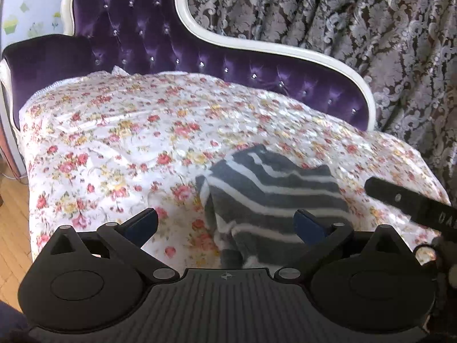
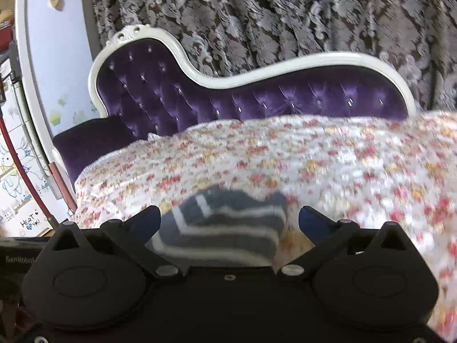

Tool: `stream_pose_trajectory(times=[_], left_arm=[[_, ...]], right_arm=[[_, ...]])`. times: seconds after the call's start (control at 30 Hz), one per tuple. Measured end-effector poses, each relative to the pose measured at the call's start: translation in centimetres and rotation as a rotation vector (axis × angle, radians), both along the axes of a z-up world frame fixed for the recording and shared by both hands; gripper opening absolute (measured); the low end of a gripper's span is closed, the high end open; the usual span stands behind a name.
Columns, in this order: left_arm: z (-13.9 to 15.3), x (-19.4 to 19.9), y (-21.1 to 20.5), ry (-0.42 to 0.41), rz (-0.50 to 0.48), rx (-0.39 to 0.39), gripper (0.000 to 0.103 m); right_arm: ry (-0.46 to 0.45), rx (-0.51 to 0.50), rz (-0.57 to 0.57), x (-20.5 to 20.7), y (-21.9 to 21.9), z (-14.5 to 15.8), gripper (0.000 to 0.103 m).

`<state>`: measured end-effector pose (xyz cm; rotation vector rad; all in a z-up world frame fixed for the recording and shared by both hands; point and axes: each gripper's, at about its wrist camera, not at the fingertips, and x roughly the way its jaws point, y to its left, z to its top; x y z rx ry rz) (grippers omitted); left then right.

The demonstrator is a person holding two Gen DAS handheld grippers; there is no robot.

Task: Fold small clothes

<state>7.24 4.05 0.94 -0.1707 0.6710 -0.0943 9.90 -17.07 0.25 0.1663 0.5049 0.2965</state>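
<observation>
both my tongs wide open, left gripper (image 1: 225, 223) and right gripper (image 2: 228, 223) holding nothing, grey striped top (image 1: 271, 197) lying folded on the flowery bedspread (image 1: 114, 131), just ahead of them, purple couch back (image 1: 137, 28) behind

a home, likely a bedroom or sitting room: a purple tufted daybed (image 1: 137, 37) with a curved white frame, spread with a flowered quilt (image 1: 114, 131), stands before a heavy patterned curtain (image 1: 357, 23). past the daybed's left edge are a wooden floor (image 1: 11, 223), a cupcake-stickered wall (image 1: 25, 5) and cartoon drawings (image 2: 17, 171).
</observation>
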Motion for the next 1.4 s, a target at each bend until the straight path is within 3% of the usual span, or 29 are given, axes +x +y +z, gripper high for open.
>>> stream_pose_trajectory(times=[0.17,0.47,0.73,1.13,1.4], left_arm=[[-0.2,-1.2,-0.4,0.035,-0.041,-0.013,0.103],[0.3,-3.2,-2.7,0.078,-0.006,0.154,0.102],[0.9,-4.2,-3.2,0.082,0.019,0.170,0.102],[0.6,-4.5,-3.6,0.096,0.069,0.269,0.102],[0.5,-4.7,-3.7,0.106,0.044,0.247,0.102]], right_arm=[[0.060,0.040,-0.001,-2.1,0.1,-0.8,0.102],[0.124,-0.006,-0.007,-5.3,0.6,-0.9,0.102],[0.133,-0.034,-0.034,-6.7,0.5,-0.5,0.102],[0.164,-0.131,-0.163,-7.4,0.6,-0.4,0.102],[0.187,-0.117,-0.140,-7.5,0.5,-0.5,0.102]])
